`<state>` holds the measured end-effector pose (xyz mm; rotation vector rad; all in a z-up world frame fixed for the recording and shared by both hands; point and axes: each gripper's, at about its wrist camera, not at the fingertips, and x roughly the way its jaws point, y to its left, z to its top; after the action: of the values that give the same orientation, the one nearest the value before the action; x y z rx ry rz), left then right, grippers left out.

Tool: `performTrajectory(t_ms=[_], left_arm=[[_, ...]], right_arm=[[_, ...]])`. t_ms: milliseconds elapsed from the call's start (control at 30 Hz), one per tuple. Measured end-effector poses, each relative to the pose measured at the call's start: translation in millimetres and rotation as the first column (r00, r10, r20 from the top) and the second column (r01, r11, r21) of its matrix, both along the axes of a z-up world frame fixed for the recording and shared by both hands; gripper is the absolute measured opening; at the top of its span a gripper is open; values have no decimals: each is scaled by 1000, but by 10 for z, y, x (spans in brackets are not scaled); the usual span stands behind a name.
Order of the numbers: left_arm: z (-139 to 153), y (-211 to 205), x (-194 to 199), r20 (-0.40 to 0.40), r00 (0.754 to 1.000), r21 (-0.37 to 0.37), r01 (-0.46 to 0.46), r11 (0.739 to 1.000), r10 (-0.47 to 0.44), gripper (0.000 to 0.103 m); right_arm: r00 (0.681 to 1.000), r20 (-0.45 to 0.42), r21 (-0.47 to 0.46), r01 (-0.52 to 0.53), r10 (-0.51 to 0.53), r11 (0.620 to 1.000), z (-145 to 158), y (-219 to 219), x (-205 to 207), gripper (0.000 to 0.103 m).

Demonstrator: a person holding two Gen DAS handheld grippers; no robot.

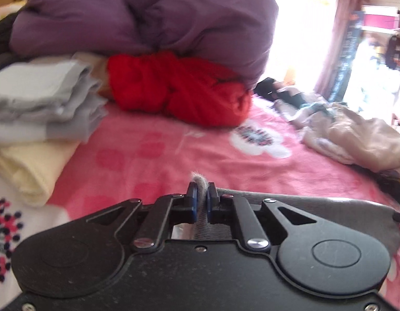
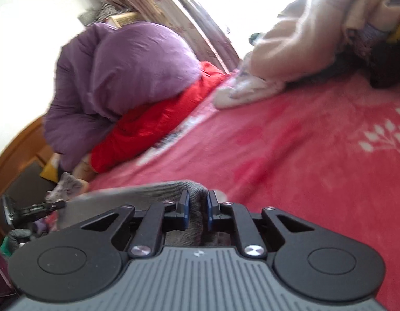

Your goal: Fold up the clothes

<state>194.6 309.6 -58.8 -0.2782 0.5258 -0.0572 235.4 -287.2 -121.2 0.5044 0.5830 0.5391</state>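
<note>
My left gripper (image 1: pixel 202 197) is shut on an edge of a grey knit garment (image 1: pixel 316 202), which stretches off to the right just above the pink bedspread (image 1: pixel 174 150). My right gripper (image 2: pixel 197 203) is shut on a bunched end of the same grey garment (image 2: pixel 137 190), which runs off to the left. The left gripper shows small and dark at the left edge of the right wrist view (image 2: pixel 31 211). Most of the garment is hidden under the gripper bodies.
A purple duvet (image 1: pixel 148 13) lies on a red garment (image 1: pixel 179 88) at the back of the bed. Folded grey (image 1: pixel 41 98) and cream (image 1: pixel 31 165) clothes are stacked at the left. A beige heap of unfolded clothes (image 1: pixel 355 134) lies at the right, also in the right wrist view (image 2: pixel 303 39).
</note>
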Motion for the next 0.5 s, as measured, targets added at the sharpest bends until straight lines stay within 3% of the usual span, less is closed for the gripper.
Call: performTrajectory(t_ms=[367, 500], left_arm=[[-185, -44, 247, -75, 997, 46, 7, 999, -4, 6], [-272, -75, 287, -114, 993, 102, -16, 995, 27, 15]], right_arm=[[1000, -25, -27, 3, -4, 1000, -40, 18, 58, 15], [999, -41, -47, 5, -7, 999, -69, 46, 87, 18]])
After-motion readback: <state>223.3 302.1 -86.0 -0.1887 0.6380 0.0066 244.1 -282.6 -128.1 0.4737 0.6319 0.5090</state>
